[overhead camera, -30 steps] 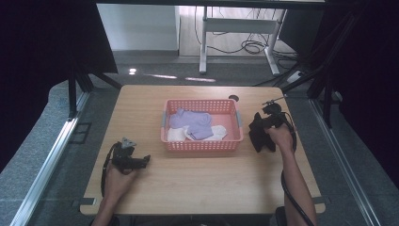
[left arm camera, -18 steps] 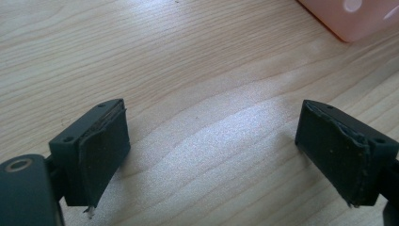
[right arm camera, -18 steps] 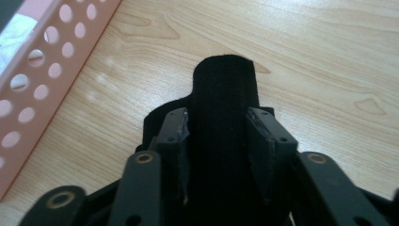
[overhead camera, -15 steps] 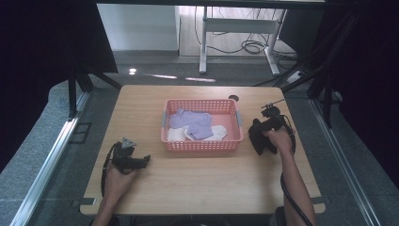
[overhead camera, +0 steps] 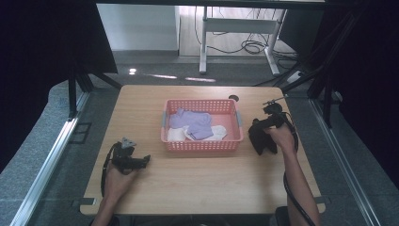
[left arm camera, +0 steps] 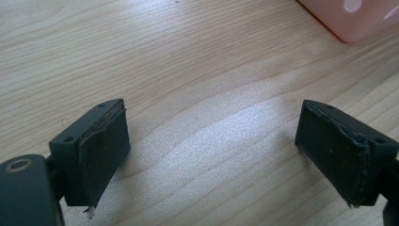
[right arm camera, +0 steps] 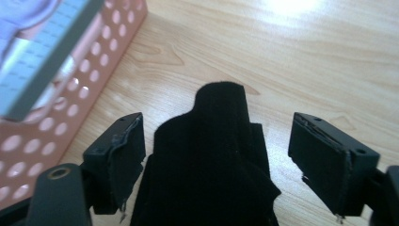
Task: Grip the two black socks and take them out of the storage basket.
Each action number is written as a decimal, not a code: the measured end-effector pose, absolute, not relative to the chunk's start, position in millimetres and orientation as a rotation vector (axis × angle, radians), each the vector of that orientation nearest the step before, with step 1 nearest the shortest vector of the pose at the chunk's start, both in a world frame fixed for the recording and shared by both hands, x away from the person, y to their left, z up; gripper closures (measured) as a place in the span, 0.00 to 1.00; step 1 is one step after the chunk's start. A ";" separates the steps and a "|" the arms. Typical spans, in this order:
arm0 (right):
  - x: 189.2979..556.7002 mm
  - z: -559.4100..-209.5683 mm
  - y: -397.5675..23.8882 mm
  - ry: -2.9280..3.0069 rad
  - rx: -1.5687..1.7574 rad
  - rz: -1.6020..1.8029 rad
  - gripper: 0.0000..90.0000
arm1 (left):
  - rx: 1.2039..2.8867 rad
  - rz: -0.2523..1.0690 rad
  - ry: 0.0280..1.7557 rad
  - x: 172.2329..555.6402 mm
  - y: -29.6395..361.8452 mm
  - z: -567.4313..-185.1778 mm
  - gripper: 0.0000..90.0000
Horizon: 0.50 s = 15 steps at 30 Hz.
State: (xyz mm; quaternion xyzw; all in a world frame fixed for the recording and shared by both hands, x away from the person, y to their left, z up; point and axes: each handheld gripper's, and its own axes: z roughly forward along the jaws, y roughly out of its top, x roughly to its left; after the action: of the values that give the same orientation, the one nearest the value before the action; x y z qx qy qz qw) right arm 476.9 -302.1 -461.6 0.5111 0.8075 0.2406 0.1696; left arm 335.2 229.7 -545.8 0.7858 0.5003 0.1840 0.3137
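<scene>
Jaws spread, the right gripper (right arm camera: 216,162) straddles a black cloth (right arm camera: 211,160) right of the pink basket (overhead camera: 202,143), seemingly poised to grasp, while the left gripper (left arm camera: 214,153) gapes empty.

No readable text from my seat.

I find no words, labels, brands or numbers on the table (overhead camera: 197,174), the basket (overhead camera: 202,146) or the cloths in it; the basket's grey strip at 10 o'clock in the right gripper view is blurred.
</scene>
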 end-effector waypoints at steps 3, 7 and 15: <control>473.4 -453.9 -299.3 2.294 1.435 0.707 0.19 | 2.074 0.485 1.320 335.1 229.7 -545.7 0.11; 468.4 -447.1 -295.5 2.304 1.408 0.717 0.17 | 2.070 0.485 1.318 335.2 229.7 -545.9 0.11; 454.5 -436.9 -292.3 2.304 1.382 0.742 0.16 | 2.070 0.485 1.318 335.2 229.7 -545.9 0.11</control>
State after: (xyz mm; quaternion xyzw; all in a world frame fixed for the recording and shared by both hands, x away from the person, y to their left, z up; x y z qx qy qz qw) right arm 454.5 -292.3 -436.9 0.4880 0.8137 0.2620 0.1764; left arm 335.2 229.7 -545.9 0.7856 0.5002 0.1842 0.3143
